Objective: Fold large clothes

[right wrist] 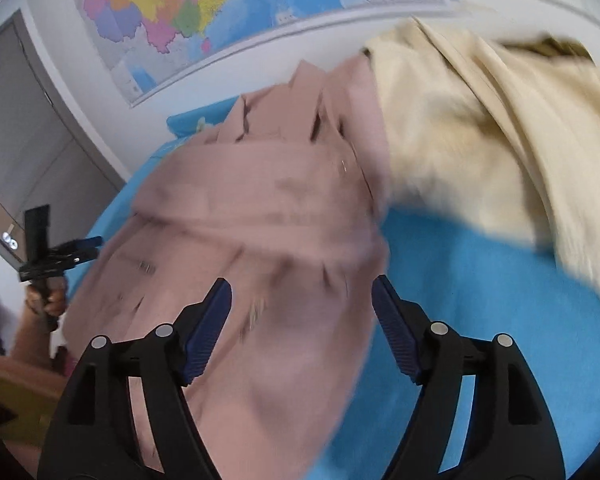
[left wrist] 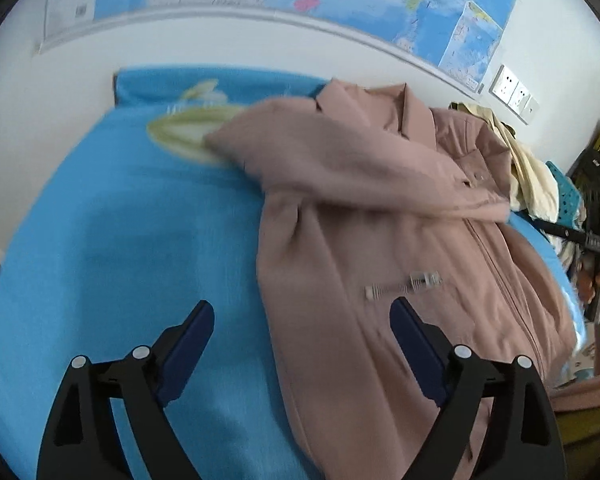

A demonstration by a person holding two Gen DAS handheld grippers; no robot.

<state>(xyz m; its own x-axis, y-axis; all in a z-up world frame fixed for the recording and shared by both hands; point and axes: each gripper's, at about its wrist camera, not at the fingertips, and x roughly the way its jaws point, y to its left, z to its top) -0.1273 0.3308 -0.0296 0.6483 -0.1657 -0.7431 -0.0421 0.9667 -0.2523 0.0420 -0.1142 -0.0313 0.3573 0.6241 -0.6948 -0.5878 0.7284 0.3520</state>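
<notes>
While the pink jacket [left wrist: 380, 208] lies on the bed [left wrist: 120, 240], both grippers' fingers [left wrist: 192, 340] [right wrist: 208, 328] stand apart.

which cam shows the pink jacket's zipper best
The left wrist view: the pink jacket lies sharp enough to follow its zipper down the front. The right wrist view shows the jacket blurred, with no zipper discernible.

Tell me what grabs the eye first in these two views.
A big dusty-pink jacket sprawls across the bright blue bedsheet, one sleeve folded over its chest. Behind it a colourful wall map hangs, and a cream garment is heaped at the jacket's right.
</notes>
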